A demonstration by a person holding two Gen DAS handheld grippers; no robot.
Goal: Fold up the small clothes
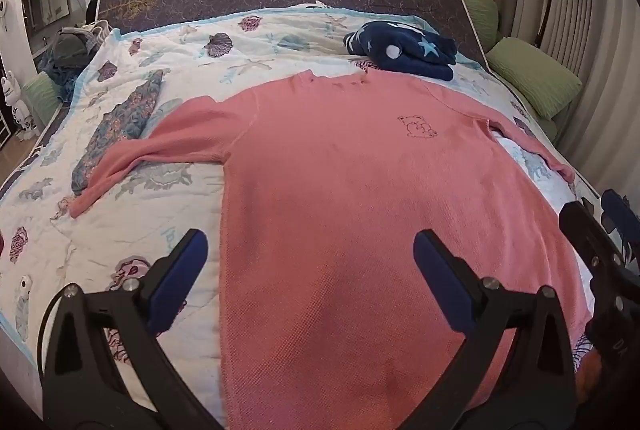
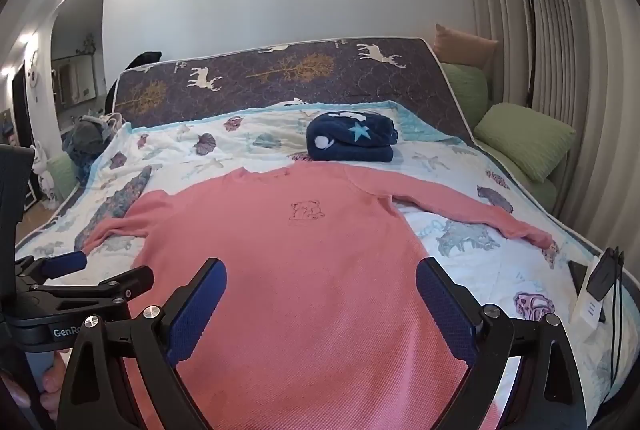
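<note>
Bedroom light pours across the bed (image 2: 448, 166), and on its seashell quilt the pink sweater (image 2: 304, 254) lies flat, front up, collar at the far end, hem at the near end under both tools. Its long axis runs straight ahead of the jaws, sleeves flung out to either side.

Left gripper (image 1: 310, 266) hovers over the hem with jaws wide apart and nothing between them; the sweater's left side edge runs just inside its left pad, the left sleeve stretching ahead and off to that side. Right gripper (image 2: 322, 292) hangs beside it over the sweater's right half, jaws equally spread and empty, the right sleeve reaching ahead and outward beyond its right pad.

So each sleeve belongs to the tool on its own side, I'd say. A folded navy star garment (image 2: 352, 138) waits beyond the collar, a floral piece (image 1: 120, 126) just beside the left sleeve.
</note>
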